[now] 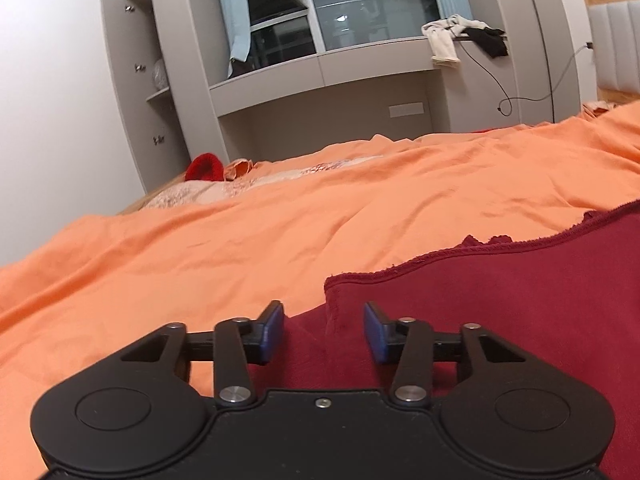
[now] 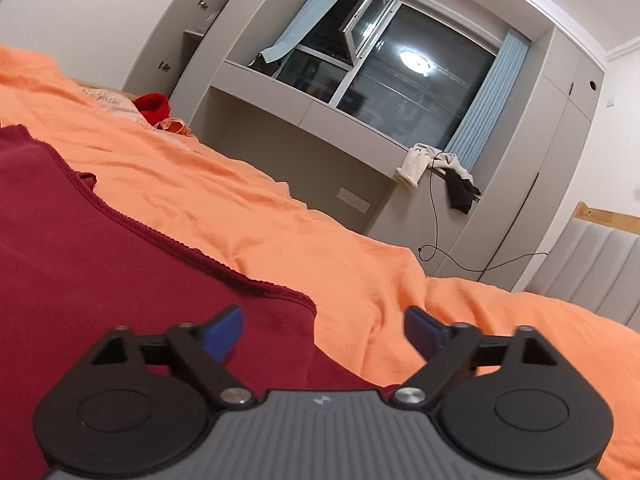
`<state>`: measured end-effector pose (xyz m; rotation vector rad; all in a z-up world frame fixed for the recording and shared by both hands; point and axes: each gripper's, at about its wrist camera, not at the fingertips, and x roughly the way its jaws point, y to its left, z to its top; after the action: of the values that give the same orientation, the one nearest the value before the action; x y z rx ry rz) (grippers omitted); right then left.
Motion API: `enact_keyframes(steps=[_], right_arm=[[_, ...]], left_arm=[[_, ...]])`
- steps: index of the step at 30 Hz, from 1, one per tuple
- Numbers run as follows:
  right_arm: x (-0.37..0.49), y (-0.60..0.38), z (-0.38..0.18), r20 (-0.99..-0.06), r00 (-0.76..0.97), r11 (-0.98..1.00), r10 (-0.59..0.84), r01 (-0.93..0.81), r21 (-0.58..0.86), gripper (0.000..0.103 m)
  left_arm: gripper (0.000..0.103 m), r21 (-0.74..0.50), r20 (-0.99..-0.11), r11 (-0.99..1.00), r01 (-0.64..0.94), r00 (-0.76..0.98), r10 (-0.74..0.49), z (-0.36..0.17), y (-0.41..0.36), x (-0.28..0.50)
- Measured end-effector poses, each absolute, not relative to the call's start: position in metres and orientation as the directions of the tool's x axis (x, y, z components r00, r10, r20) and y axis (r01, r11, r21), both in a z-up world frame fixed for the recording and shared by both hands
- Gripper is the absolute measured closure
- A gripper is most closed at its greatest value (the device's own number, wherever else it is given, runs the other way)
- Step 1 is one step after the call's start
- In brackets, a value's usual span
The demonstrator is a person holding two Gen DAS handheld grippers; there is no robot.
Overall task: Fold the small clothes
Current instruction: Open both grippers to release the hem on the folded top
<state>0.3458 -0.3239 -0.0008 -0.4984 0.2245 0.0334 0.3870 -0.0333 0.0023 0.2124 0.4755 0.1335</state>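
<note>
A dark red garment (image 1: 500, 300) is lying flat on the orange bedsheet (image 1: 280, 232), with its stitched edge running as a long diagonal line. In the left wrist view this hem is climbing from near the gripper toward the upper right; in the right wrist view the same garment (image 2: 100, 248) is stretching from the upper left down to a corner just ahead of the fingers. The whole outline is not showing, so its long axis cannot be told for sure.

The left gripper (image 1: 324, 330) is hovering low with its jaws spread wide, a folded corner of the red cloth sitting between the blue pads (image 1: 272, 330) but not being pinched. The right gripper (image 2: 323, 334) is also gaping wide, holding nothing, straddling the garment's corner where red is meeting orange
</note>
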Motion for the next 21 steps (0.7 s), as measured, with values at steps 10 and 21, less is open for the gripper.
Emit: enact_keyframes(steps=[10, 21], right_arm=[[0.352, -0.353, 0.010, -0.310, 0.941, 0.937, 0.134, -0.221, -0.268, 0.001], [0.396, -0.385, 0.016, -0.471, 0.834, 0.950, 0.288, -0.311, 0.029, 0.076]], left_arm=[[0.016, 0.099, -0.492, 0.994, 0.042, 0.871, 0.012, 0.004, -0.019, 0.391], [0.063, -0.050, -0.583, 0.994, 0.092, 0.806, -0.104, -0.002, 0.003, 0.434]])
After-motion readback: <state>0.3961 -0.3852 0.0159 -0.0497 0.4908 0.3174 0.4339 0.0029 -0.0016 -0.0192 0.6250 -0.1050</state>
